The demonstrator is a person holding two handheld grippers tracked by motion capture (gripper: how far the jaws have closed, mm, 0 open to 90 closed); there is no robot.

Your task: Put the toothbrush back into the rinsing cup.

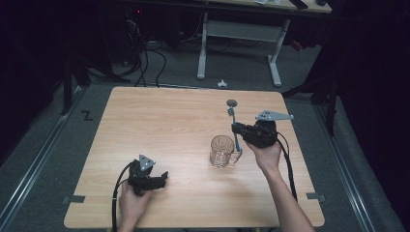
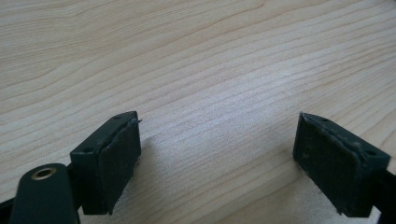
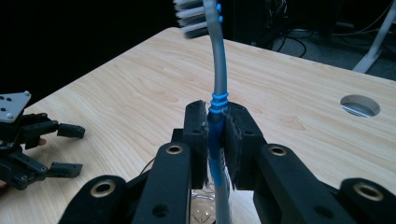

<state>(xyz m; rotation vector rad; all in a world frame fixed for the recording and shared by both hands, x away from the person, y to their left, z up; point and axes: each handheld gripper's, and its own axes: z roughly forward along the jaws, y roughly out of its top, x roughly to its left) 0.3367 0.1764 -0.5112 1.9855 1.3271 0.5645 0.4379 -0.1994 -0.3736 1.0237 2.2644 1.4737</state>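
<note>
High view. A light wooden table (image 1: pixel 159 125) stands on a grey floor, with a person's two forearms entering from the near edge. The right gripper (image 1: pixel 238 129) is held above the table's right half, with a grey three-cornered plate on top and a cable trailing back along the forearm. Its jaws are clamped on a toothbrush (image 1: pixel 234 121), which stands nearly upright, head uppermost and leaning slightly away from the person. The lower end of the handle reaches down beside the rim of a glass (image 1: pixel 222 151); whether it touches the glass or enters it cannot be told. The glass is a clear, patterned mug with a handle, standing upright on the table just left of the right hand. The left gripper (image 1: pixel 163 178) rests low at the table's near left, well apart from the glass, jaws pointing right.

Left gripper view. The two black padded jaws stand wide apart, with bare wood grain between them. They hold nothing.

Right gripper view. The jaws are closed tight on the toothbrush (image 3: pixel 218 88), gripping the blue section of the handle just below its blue ribs. The grey neck curves upward to white bristles at the top edge. Below the jaws, the glass (image 3: pixel 204 210) shows faintly, directly under the handle. At far left the left gripper (image 3: pixel 65 149) lies on the table with its jaws parted. A round cable hole (image 3: pixel 360 105) is cut in the tabletop at right.
</note>
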